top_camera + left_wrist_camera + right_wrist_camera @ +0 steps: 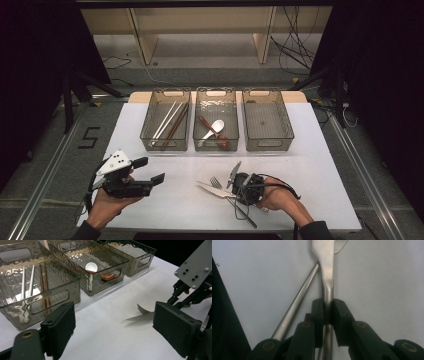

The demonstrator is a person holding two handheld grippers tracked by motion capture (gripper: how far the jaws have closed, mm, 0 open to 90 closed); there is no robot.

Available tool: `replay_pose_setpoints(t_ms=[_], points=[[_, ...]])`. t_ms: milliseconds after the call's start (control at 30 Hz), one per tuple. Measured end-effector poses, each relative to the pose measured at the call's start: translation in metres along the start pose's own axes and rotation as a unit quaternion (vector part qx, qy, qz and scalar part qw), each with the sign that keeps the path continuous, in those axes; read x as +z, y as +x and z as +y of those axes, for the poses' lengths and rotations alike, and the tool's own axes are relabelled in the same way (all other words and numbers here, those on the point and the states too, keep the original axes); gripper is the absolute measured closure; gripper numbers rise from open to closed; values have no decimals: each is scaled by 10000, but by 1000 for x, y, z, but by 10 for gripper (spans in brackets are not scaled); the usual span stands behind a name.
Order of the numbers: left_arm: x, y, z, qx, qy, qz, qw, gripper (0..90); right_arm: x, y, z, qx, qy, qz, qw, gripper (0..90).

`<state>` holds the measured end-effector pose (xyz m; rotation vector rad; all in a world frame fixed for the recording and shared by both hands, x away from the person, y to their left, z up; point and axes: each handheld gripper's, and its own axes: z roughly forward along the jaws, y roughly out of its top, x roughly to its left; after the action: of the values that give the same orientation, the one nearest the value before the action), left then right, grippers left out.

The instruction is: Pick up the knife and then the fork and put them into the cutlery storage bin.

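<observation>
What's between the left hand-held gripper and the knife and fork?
Nothing: in the high view, only bare white table lies between the left hand-held gripper and the knife and fork. The left gripper view agrees.

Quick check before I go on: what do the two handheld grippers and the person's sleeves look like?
Both grippers are black, each with two blocky black jaws on linkage arms with brass-coloured pivot pins. The left gripper carries a grey three-cornered plate dotted with small dark holes; the right gripper bears one too, with black cable looping from it. Dark sleeves cover both forearms.
</observation>
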<state>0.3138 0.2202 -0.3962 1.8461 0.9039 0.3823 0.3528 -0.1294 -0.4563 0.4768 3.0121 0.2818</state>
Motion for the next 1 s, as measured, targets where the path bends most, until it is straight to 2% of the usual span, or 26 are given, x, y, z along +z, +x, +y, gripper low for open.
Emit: replay_pose_setpoints(t_ms=[267,400,433,567,700,800,833,1000], points=[[-1,0,0,5,3,4,10000,176,-1,0,0,-25,-39,-5,10000,807],[-1,0,0,10,-5,5,10000,177,-2,-1,-1,75,-103,-57,9999,808],[-1,0,0,17,-7,6,10000,176,-4,-2,-2,160,-175,-43,9997,808],[-1,0,0,13,-10,9,10000,176,-9,-6,-5,200,-430,-3,9989,808],[-1,1,0,14,-8,8,10000,176,-16,-9,-7,476,-674,24,9966,808],[-1,1,0,12,-10,9,10000,176,-22,-13,-9,643,-953,83,9933,807],[-1,1,0,9,-13,8,10000,176,-25,-15,-10,753,-1098,58,9911,808],[-1,0,0,3,-21,1,10000,176,-30,-21,-14,1035,-1352,182,9852,807]])
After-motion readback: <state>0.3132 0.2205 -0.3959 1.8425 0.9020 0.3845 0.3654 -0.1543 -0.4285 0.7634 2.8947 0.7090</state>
